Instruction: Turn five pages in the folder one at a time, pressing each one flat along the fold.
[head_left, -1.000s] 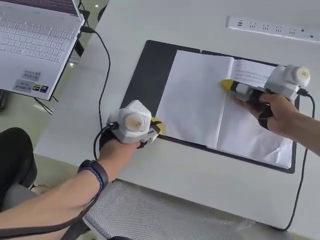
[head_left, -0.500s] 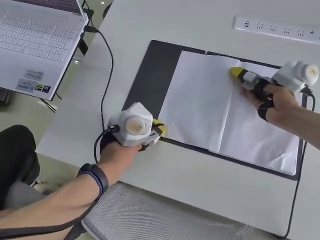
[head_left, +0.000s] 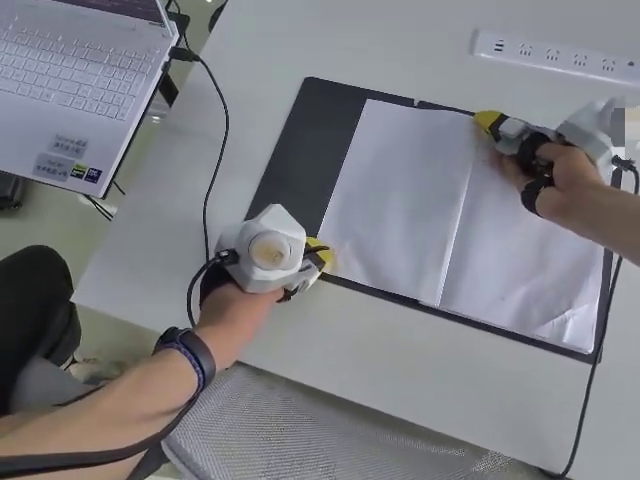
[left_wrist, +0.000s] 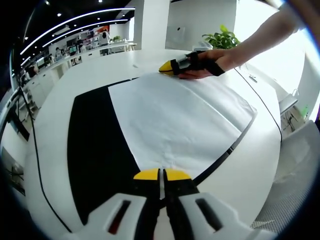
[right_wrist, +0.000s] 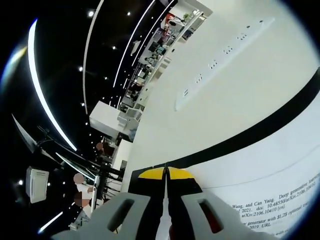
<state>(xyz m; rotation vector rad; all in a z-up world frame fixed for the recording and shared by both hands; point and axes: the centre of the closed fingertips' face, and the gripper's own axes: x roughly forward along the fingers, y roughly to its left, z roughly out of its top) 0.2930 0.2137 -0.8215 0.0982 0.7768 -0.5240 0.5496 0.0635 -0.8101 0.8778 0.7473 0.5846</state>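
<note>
The black folder (head_left: 300, 150) lies open on the white desk, with white pages (head_left: 400, 200) spread across both halves and a fold (head_left: 462, 205) down the middle. My right gripper (head_left: 487, 122) is shut, its yellow tips pressing on the paper at the far end of the fold. The right gripper view looks past its shut tips (right_wrist: 165, 173) onto a printed page (right_wrist: 280, 190). My left gripper (head_left: 318, 252) is shut and rests at the near left corner of the pages. In the left gripper view its tips (left_wrist: 161, 174) touch the page edge (left_wrist: 180, 125), and the right gripper (left_wrist: 170, 67) is far across.
A laptop (head_left: 70, 80) sits at the far left with a black cable (head_left: 215, 130) running beside the folder. A white power strip (head_left: 555, 55) lies beyond the folder. A mesh chair seat (head_left: 330, 430) is below the desk edge.
My right gripper has slid along the fold from the middle of the page up to its far end. The left gripper has stayed put.
</note>
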